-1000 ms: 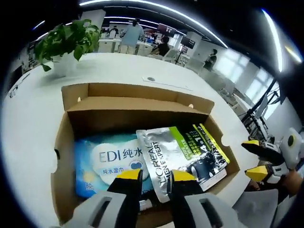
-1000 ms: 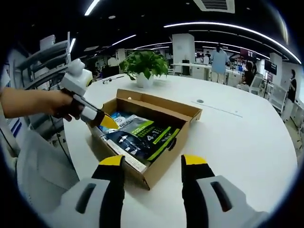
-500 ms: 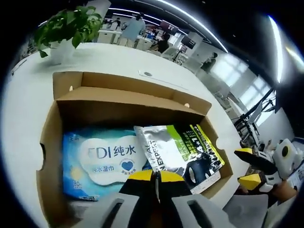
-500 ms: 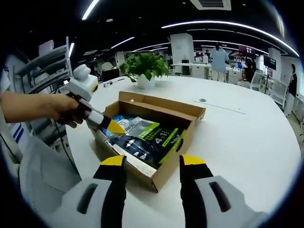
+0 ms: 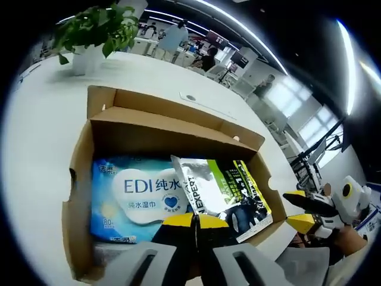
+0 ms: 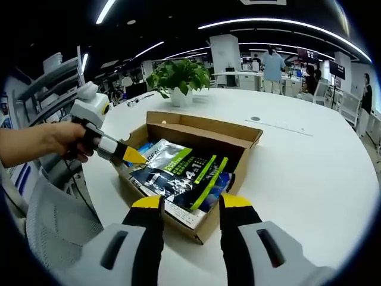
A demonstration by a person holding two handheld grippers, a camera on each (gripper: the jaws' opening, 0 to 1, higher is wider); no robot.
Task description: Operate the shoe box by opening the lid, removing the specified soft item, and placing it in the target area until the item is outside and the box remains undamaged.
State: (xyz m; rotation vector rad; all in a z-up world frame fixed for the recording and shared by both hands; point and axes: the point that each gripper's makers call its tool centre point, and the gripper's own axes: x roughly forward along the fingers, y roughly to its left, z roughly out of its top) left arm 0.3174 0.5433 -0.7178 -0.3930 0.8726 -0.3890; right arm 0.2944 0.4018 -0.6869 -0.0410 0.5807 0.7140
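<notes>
Cardboard shoe box [image 6: 229, 143]: open on white tabletop [image 6: 309, 173].
Silver-green pouch [image 5: 223, 193]: inside, at 3 o'clock beside blue wipes pack [image 5: 134, 196].
Left claw [image 5: 194, 220]: closed, pinching pouch edge.
Right claw [image 6: 186, 202]: jaws apart, empty.

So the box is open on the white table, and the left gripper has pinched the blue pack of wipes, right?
Not quite. The left gripper is shut on the silver and green pouch, not the blue wipes pack, which lies flat beside it in the box. The left gripper view shows the pinch; the right gripper view shows the pouch's corner lifted.
</notes>
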